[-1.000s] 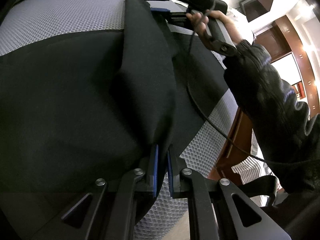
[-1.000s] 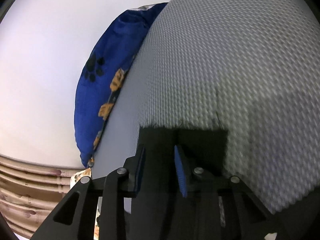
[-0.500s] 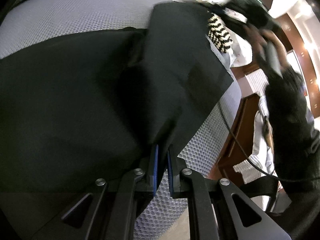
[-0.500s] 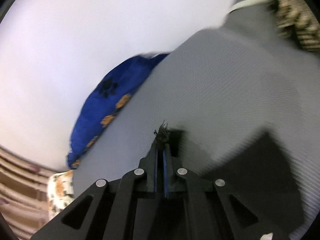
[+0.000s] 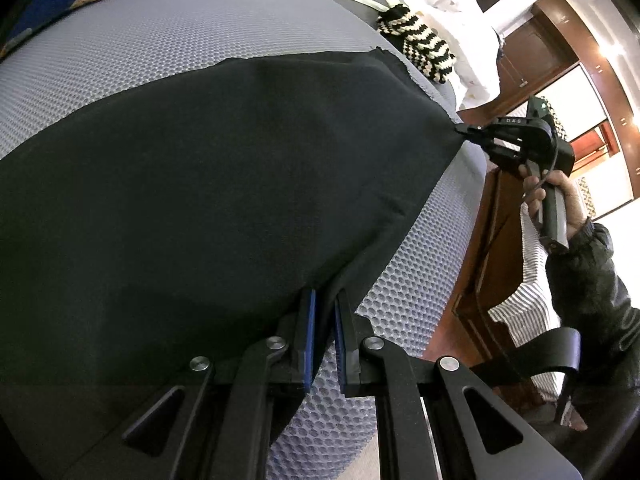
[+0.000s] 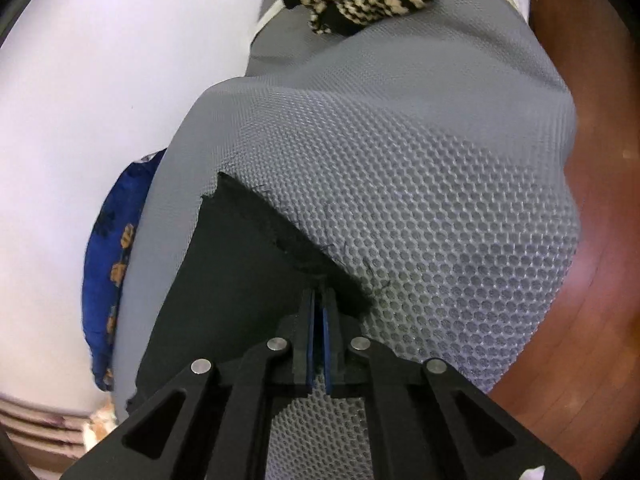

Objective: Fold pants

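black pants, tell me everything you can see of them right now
The black pants look like plain matte woven cloth, spread wide and mostly flat over the grey honeycomb-textured mattress. The far hem is cut raw, with loose threads. The left tool pinches the near edge; the right tool is shut on the far corner, pulling it to a taut point. No waistband or pockets show.

Your left wrist camera sits low and close over the black pants (image 5: 208,184), looking along them toward your right gripper (image 5: 466,131) at the far corner. Your right wrist camera looks closely down onto that corner. Both views share the grey mat (image 6: 420,200) and striped knit (image 5: 420,46).
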Tool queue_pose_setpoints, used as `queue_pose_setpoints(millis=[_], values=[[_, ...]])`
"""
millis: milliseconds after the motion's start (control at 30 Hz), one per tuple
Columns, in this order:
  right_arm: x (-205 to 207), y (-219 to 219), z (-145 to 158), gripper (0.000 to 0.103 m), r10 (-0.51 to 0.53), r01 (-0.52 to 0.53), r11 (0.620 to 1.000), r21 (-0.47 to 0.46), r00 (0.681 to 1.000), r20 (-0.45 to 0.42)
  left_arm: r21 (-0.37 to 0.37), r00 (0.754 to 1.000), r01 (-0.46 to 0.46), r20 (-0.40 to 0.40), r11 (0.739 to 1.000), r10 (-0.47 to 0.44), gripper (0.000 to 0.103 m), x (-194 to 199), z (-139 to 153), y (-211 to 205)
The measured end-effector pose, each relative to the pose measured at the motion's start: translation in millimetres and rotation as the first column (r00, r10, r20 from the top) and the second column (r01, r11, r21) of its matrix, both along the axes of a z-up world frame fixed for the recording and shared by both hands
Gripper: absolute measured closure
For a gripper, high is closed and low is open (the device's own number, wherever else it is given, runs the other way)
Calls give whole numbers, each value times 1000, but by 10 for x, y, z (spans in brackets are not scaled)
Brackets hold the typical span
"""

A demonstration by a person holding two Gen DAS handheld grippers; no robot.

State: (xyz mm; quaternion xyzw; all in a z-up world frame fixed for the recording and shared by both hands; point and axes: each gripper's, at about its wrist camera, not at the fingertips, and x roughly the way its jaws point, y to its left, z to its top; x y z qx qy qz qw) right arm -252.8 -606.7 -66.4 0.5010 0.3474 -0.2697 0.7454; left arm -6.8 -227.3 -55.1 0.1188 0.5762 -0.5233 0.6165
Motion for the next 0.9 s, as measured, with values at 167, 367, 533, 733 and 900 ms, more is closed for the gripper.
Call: queue_pose_setpoints(millis=[167,367,533,733,900], values=[[30,18,-70,101,15,-16,1000,-19,998,-57,-7,1000,-14,-7,1000,14,93,-77,-38,-32],[150,-103,176,91,76,-79,995,-63,996,-52,-10,996,-46,-75,999,45,76,34,24,77],[907,-277,307,88,288,-286,957,-49,957,26,-98,997,-63,-39,993,59,55,190,263,254],[1741,-533,182,84,467,-467,884,-10,884,4,-128,962,-274,-27,953,273,51,710,399,626],[2067,-707,42,84,553,-553,833,17,833,-33,-80,899,-439,-20,895,438,51,1106,343,983]])
